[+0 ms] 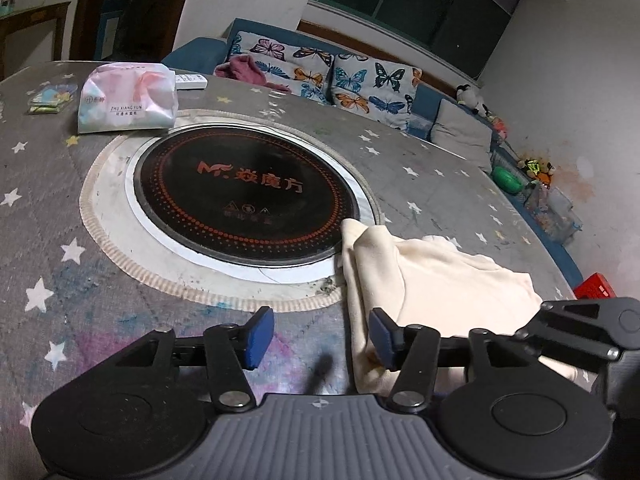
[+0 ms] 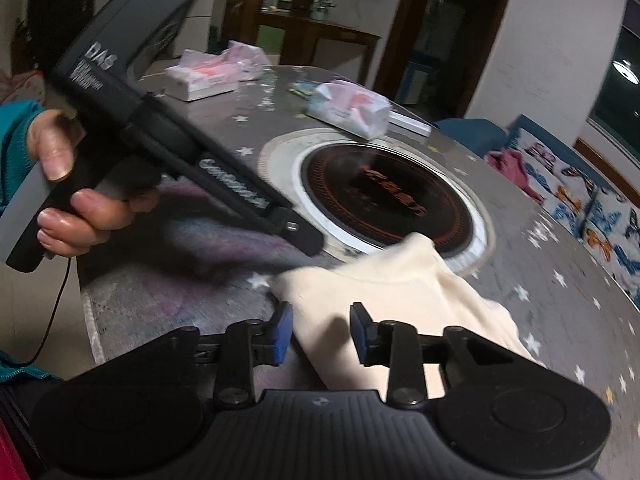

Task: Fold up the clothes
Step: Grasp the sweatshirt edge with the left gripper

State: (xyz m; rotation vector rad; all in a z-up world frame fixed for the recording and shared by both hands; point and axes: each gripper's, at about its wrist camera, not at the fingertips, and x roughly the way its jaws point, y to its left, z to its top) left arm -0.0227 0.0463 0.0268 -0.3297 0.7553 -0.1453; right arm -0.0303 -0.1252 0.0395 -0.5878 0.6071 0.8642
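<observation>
A cream garment (image 1: 436, 280) lies folded on the star-patterned grey table cover (image 1: 60, 200), just right of the round black cooktop (image 1: 248, 192). My left gripper (image 1: 320, 338) is open over the garment's left edge; its right pad (image 1: 380, 340) is above the cloth and its left pad is above bare cover. In the right wrist view the cream garment (image 2: 400, 292) lies under my open right gripper (image 2: 320, 334), cloth showing between the blue pads without being pinched. A hand (image 2: 80, 208) holds the left gripper's body (image 2: 160, 128) there, its tip near the garment's far corner.
A tissue pack (image 1: 128, 98) and a white remote (image 1: 192, 81) sit at the table's far side, and a second tissue pack (image 2: 208, 74) lies farther back. A blue sofa with butterfly cushions (image 1: 320, 68) runs behind the table. A red crate (image 1: 596, 286) is on the floor at right.
</observation>
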